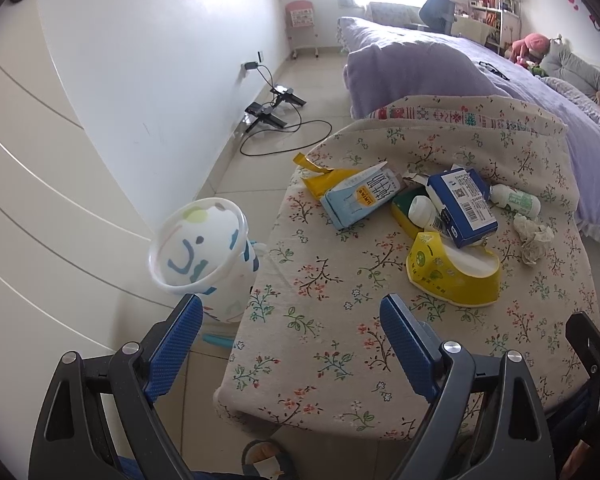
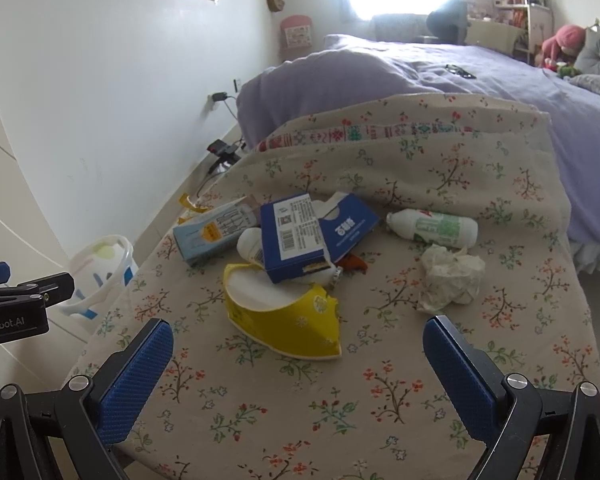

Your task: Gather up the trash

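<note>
We see nothing inside the white bin [image 1: 204,248] on the floor beside the table [image 2: 300,400]. The trash pile [image 2: 292,248] lies mid-table, behind our left gripper [image 1: 292,320] and right gripper [image 2: 300,344], both spread apart and holding nothing. A purple bed [image 2: 460,80] stands beyond the table.

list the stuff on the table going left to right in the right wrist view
light blue carton → dark blue box → white bottle with green label. The crumpled tissue sits below the bottle at much the same spot across, and the yellow paper bowl lies below the box, so neither has a clear place.
</note>
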The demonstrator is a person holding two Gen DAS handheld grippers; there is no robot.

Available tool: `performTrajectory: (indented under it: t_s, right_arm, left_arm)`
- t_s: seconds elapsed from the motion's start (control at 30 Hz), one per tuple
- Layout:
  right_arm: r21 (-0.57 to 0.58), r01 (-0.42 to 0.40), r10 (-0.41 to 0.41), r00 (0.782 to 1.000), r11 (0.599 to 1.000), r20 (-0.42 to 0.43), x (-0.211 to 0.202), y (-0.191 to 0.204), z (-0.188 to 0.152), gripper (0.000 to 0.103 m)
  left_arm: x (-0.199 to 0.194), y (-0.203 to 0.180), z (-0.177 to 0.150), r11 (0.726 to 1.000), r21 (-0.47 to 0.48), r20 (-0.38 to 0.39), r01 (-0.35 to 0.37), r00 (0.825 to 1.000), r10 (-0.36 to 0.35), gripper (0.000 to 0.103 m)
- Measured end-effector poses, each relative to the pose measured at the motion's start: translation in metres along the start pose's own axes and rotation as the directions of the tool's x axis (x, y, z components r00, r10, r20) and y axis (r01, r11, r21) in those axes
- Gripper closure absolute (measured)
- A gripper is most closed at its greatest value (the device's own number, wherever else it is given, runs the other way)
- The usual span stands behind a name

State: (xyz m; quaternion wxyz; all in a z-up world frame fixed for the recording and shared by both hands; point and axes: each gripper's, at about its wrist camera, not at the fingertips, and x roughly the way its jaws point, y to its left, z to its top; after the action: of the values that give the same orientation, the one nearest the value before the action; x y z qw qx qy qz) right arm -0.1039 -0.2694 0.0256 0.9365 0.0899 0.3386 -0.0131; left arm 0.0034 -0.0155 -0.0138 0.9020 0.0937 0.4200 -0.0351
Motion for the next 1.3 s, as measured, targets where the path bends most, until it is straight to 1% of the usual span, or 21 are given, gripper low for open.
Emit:
performTrajectory:
  t_s: [1.3]
  right_arm:
    - [-0.002,-0.009,0.009,1.0,1.0,-0.013,0.003,-0.0002,-0.0036,0.0]
  left_arm:
    - [-0.0001,-0.0017,-0.0025,1.0,0.009,0.0,0.011,1.0,-0.011,0.011]
